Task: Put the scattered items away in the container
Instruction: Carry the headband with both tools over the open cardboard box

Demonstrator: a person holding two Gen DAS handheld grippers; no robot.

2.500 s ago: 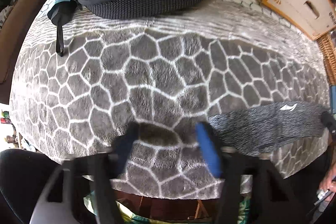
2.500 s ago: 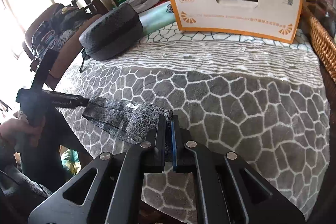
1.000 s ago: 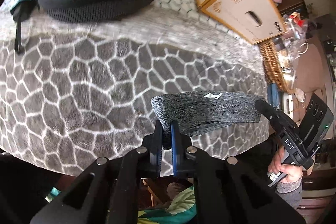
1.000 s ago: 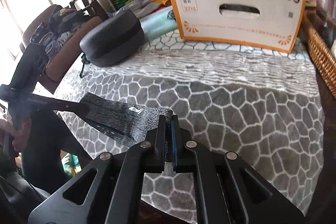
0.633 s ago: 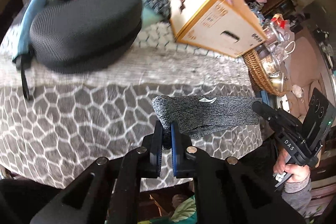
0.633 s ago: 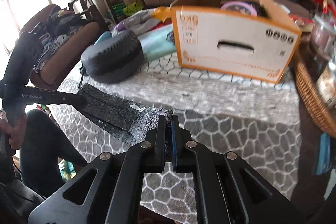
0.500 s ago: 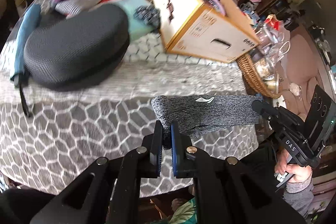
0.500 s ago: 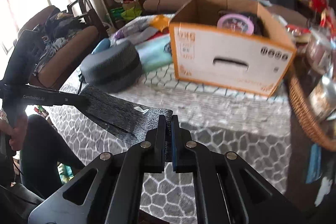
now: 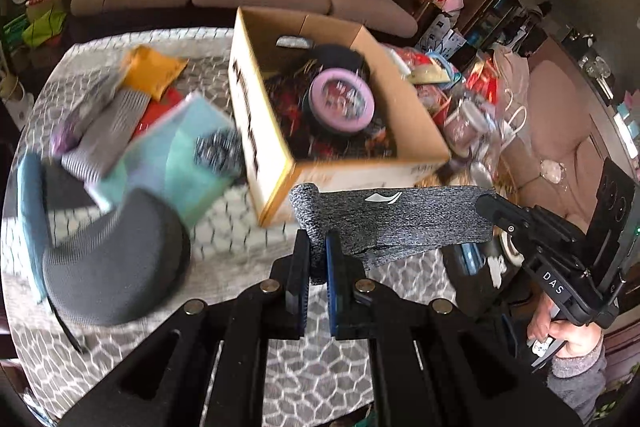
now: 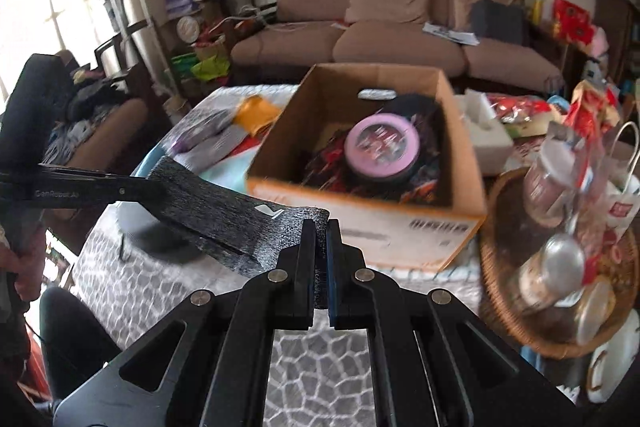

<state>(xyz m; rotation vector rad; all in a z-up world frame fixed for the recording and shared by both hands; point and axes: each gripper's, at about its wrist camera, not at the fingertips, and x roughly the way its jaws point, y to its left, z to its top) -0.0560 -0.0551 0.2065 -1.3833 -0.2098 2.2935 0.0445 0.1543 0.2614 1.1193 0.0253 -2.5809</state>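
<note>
The left gripper (image 9: 317,259) is clamped on one end of the grey knit band (image 9: 400,217); the right gripper (image 10: 319,251) is clamped on the other end. The band is stretched between them in the air, on the near side of the cardboard box (image 9: 276,163). The box stands open on the patterned table cover (image 9: 312,379), with a pink round tin (image 9: 342,99) inside. A dark zippered case (image 9: 116,263) lies left of the box.

Left claw (image 9: 317,259) and right claw (image 10: 319,251) both clamped tight, pointing steeply downward.
</note>
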